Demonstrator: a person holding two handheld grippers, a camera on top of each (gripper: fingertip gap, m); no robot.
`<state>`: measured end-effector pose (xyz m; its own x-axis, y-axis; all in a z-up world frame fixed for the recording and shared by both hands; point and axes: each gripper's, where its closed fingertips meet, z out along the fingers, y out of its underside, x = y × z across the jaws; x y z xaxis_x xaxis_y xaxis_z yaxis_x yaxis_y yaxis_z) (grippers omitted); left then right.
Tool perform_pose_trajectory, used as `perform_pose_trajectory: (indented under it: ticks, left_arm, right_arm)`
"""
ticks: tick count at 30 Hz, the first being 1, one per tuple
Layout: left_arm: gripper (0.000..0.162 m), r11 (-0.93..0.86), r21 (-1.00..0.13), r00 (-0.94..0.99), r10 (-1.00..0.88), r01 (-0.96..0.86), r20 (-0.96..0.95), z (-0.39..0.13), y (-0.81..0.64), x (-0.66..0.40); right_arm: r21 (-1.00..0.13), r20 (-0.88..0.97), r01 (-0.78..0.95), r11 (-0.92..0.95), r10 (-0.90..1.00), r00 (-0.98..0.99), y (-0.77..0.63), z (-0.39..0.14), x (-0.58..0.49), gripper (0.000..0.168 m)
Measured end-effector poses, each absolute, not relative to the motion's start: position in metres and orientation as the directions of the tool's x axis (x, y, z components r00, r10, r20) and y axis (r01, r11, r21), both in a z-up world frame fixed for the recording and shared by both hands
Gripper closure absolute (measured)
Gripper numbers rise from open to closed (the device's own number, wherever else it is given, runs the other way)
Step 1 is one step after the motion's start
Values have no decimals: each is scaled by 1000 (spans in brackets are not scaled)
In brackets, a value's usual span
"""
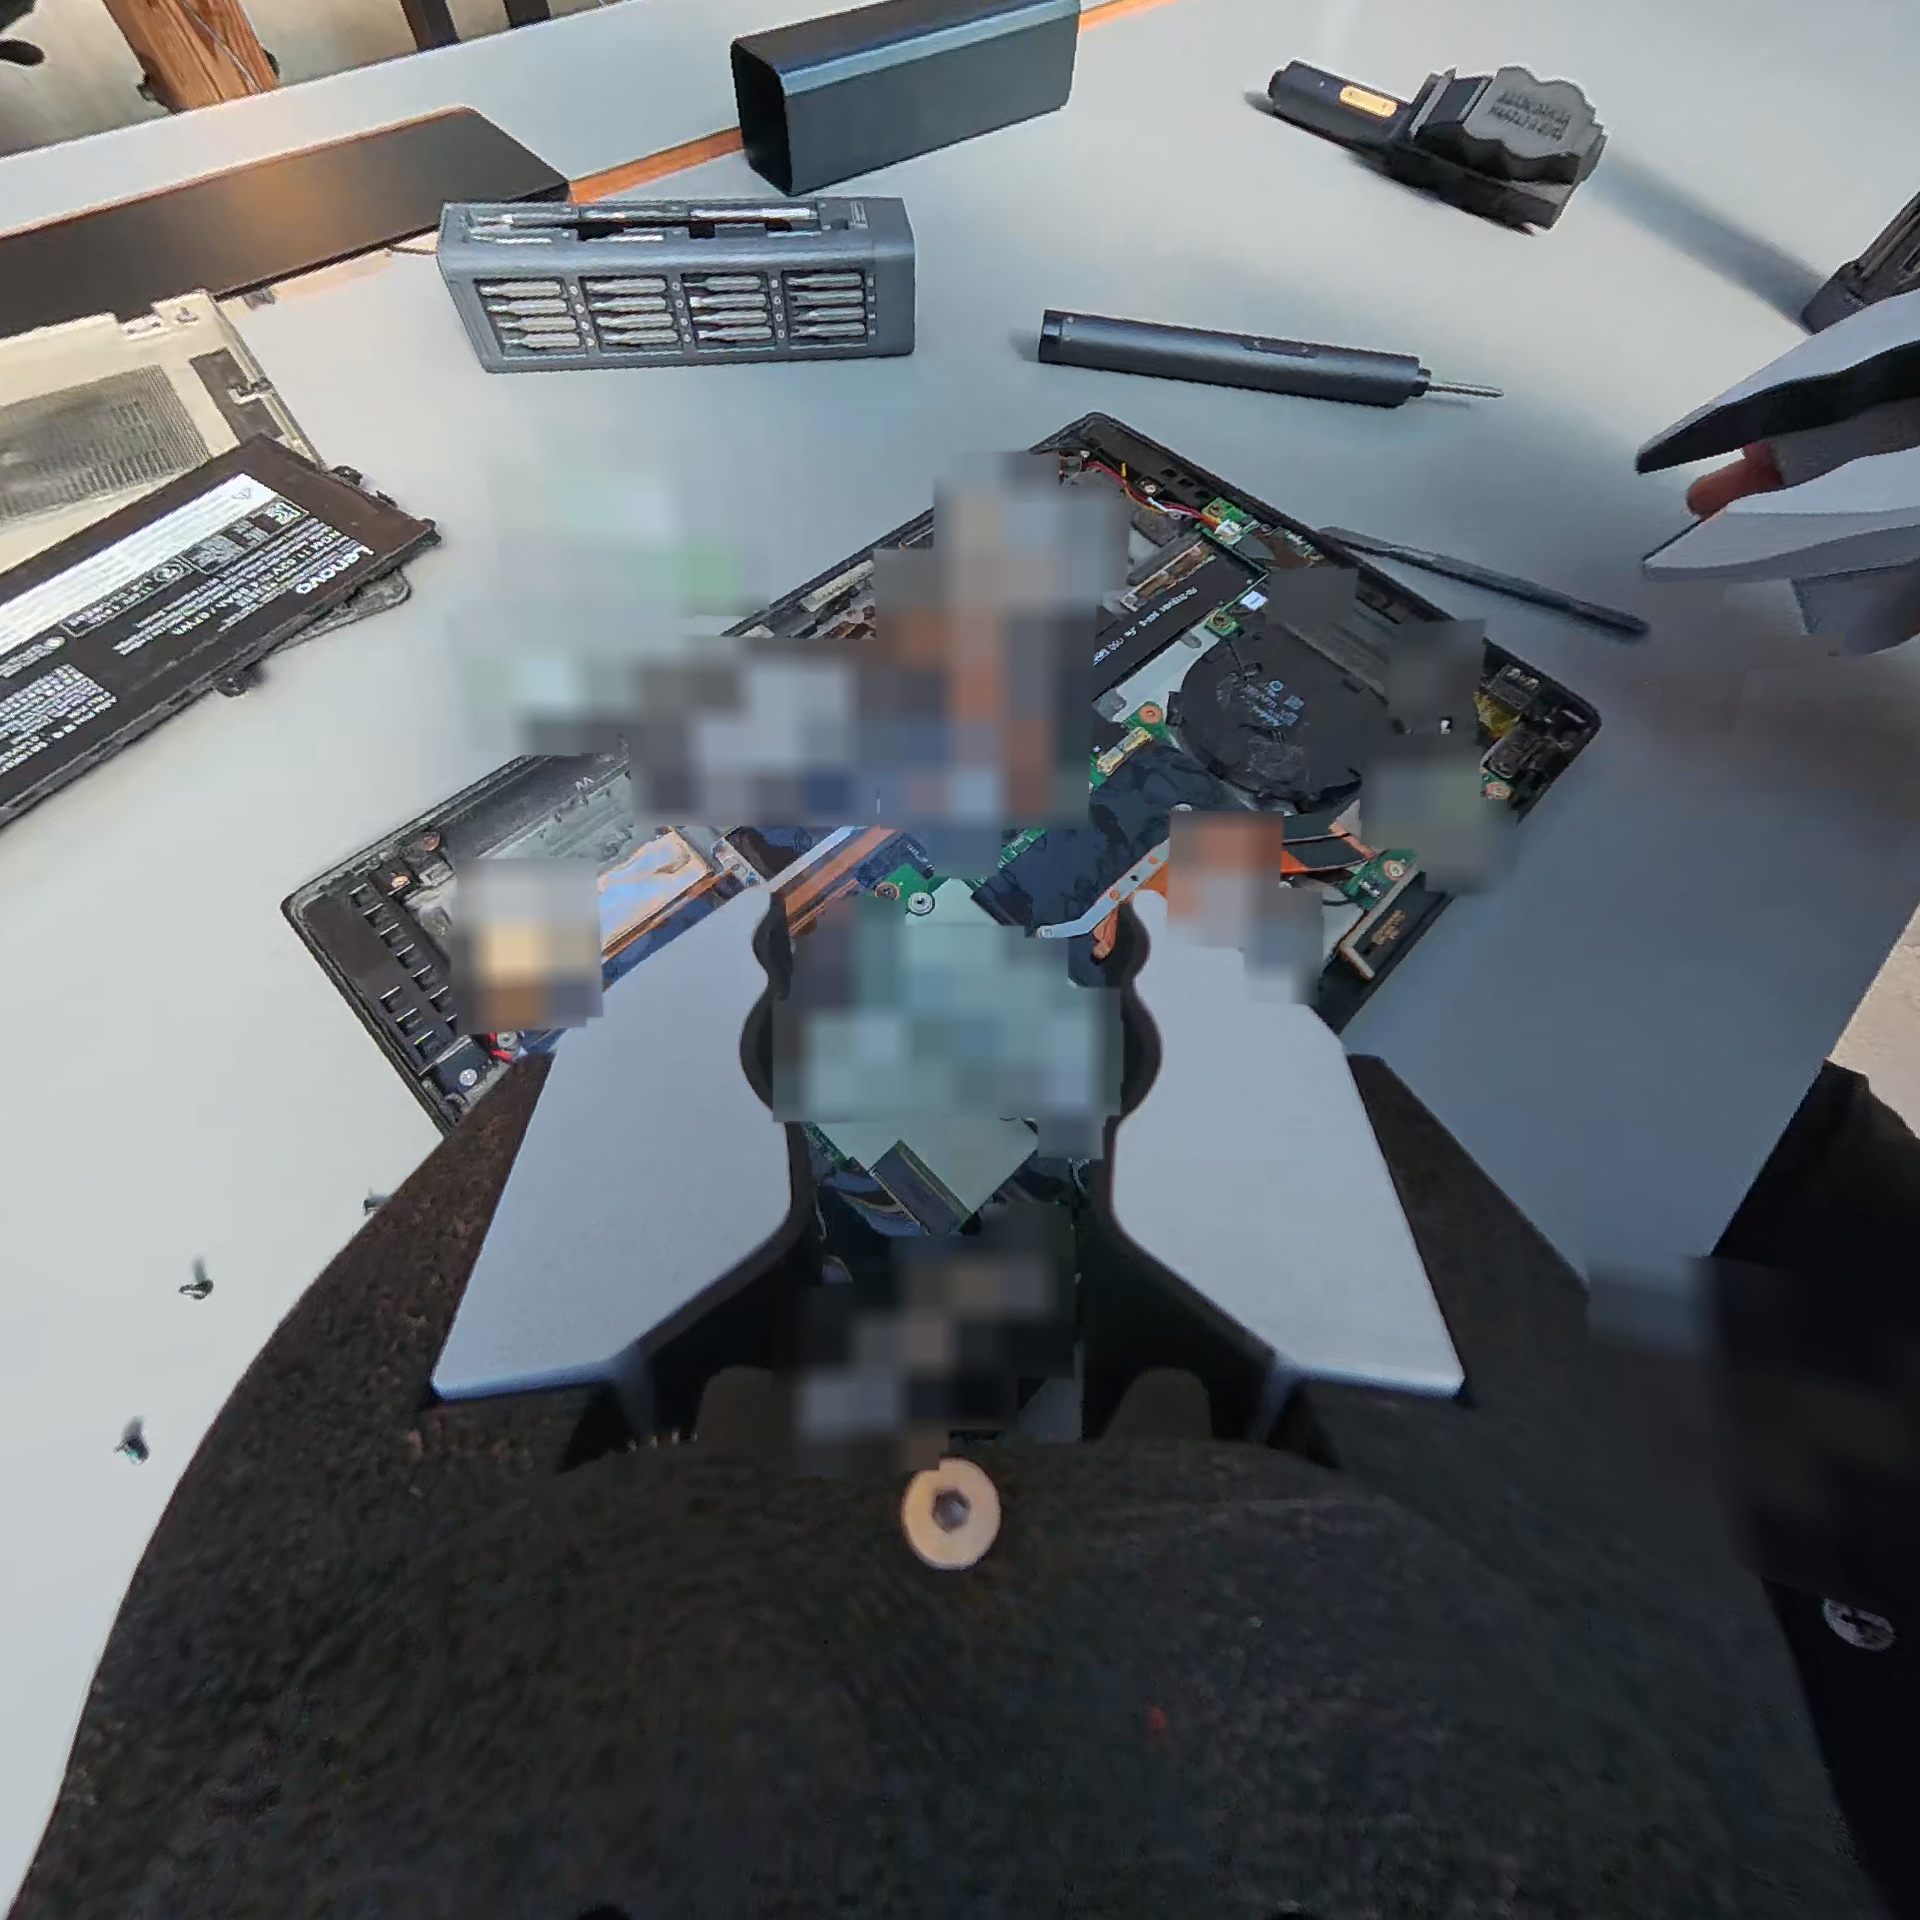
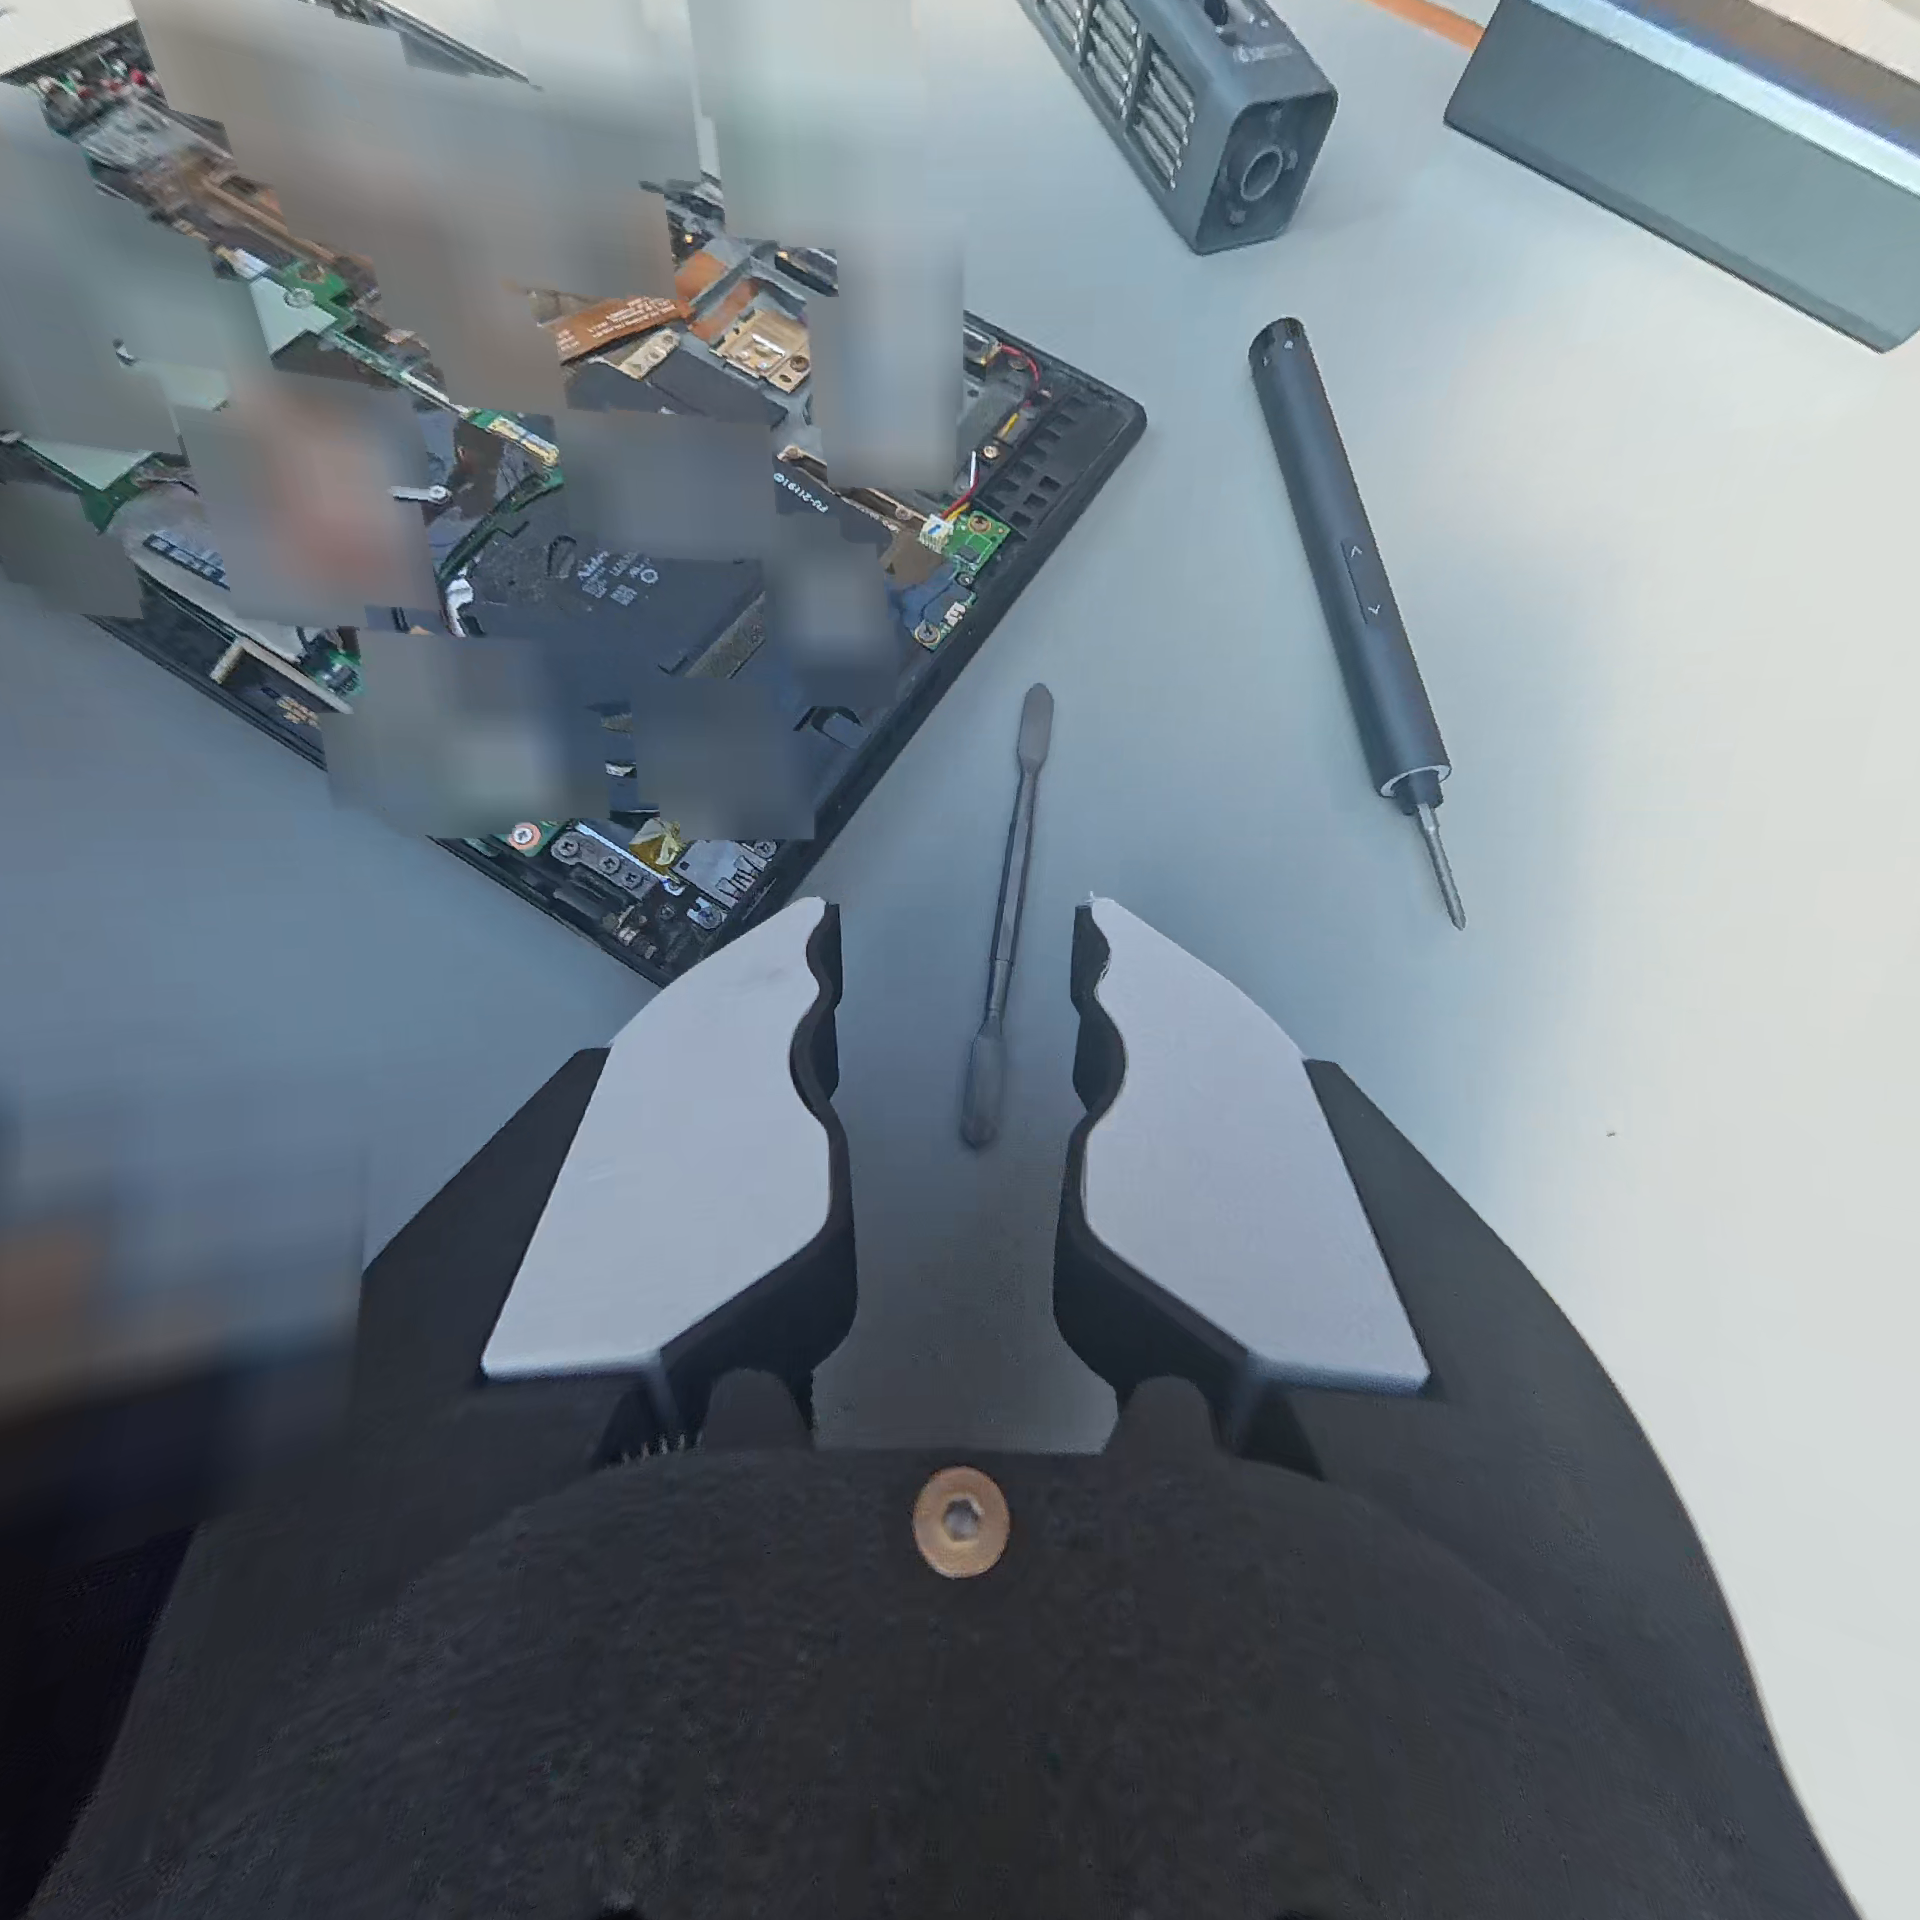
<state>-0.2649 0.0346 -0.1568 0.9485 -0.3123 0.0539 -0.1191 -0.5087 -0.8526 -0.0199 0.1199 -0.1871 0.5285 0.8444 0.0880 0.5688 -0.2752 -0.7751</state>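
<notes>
An opened black laptop (image 1: 353,914) lies on the pale table with its boards, fan (image 1: 1268,727) and copper heat pipe bare. My left gripper (image 1: 951,914) is open and empty, right over the middle of the laptop's board. My right gripper (image 2: 956,912) is open and empty, beside the laptop's corner (image 2: 1060,436). A thin dark spudger (image 2: 1008,914) lies flat on the table, and its near end shows between the right fingers, ungripped. The right gripper also shows at the right edge of the left wrist view (image 1: 1652,511). The spudger shows there too (image 1: 1496,587).
A grey electric screwdriver (image 2: 1351,603) lies right of the spudger. Behind are a bit case (image 1: 681,286), its grey sleeve (image 1: 904,88) and a black tool (image 1: 1455,135). At left lie a battery pack (image 1: 177,613), the laptop's bottom cover (image 1: 104,405) and loose screws (image 1: 197,1286). From the right gripper's tips to the thin dark spudger (image 2: 1008,914) is close to 5 cm. Look for it in the left wrist view (image 1: 1495,584) too.
</notes>
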Motion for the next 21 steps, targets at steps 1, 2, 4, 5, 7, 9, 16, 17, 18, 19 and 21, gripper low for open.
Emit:
perform_pose_trajectory:
  ticks: [1, 2, 4, 5, 7, 9, 16, 17, 18, 19, 21]
  left_arm:
    - [103, -511, -850, 946, -319, -125, 52, -158, 39, -262]
    - [102, -514, -847, 944, -327, -132, 51, -159, 44, -259]
    - [101, -518, -842, 943, -331, -146, 40, -160, 52, -257]
    - [101, -520, -840, 941, -337, -156, 34, -161, 56, -256]
    - [102, -530, -830, 941, -338, -173, 20, -164, 63, -255]
    - [103, -537, -823, 940, -341, -184, 13, -166, 68, -255]
    - [106, -553, -809, 928, -372, -200, 24, -173, 73, -245]
    - [107, -551, -810, 926, -377, -199, 28, -173, 73, -242]
    - [107, -548, -813, 925, -378, -197, 31, -173, 73, -241]
    - [107, -544, -816, 924, -382, -196, 33, -173, 73, -239]
    - [108, -538, -819, 920, -390, -199, 33, -172, 73, -235]
  right_arm:
    - [-760, 98, 587, -279, 844, 527, 122, -193, -18, 124]
    - [-743, 110, 608, -280, 845, 524, 123, -199, -17, 123]
    - [-704, 142, 652, -281, 844, 517, 127, -209, -13, 123]
    - [-689, 156, 667, -284, 841, 519, 129, -213, -12, 124]
    - [-666, 144, 681, -306, 842, 519, 132, -220, -11, 127]
    - [-644, 115, 683, -344, 839, 531, 134, -226, -11, 130]
    - [-563, 41, 702, -436, 834, 551, 137, -228, -13, 143]
    - [-552, 35, 703, -447, 830, 556, 138, -228, -14, 143]
    - [-543, 29, 705, -456, 829, 559, 139, -228, -16, 141]
    - [-534, 23, 708, -462, 829, 558, 140, -228, -18, 141]
    - [-518, 20, 715, -470, 829, 559, 142, -229, -22, 142]
